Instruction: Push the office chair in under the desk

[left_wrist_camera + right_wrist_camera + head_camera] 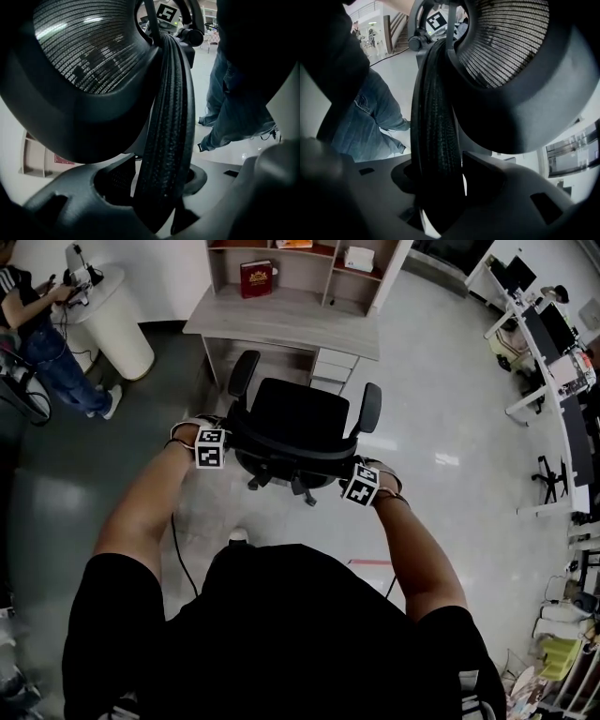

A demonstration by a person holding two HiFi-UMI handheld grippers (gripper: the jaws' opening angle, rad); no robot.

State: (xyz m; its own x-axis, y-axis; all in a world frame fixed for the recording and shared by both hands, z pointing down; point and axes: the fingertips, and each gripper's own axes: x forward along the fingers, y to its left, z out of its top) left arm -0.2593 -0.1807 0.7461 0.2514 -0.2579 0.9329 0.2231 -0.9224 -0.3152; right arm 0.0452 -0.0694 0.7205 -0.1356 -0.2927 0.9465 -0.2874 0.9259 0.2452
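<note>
The left claw (pixel 208 448) and right claw (pixel 361 486) are each clamping the backrest rim (pixel 166 117) of the office chair (pixel 298 418). The chair is standing just on the near side of the table (pixel 281 329), not yet pushed under.

— Where is the chair (pixel 298 427)?
— Right before me, with the desk (pixel 281 322) just beyond it.
— Your grippers?
— My left gripper (pixel 214 444) is at its back's left end, my right gripper (pixel 358 482) at the right end.
— The book (pixel 255 278)?
— On the shelf (pixel 314 287) over the desk.
</note>
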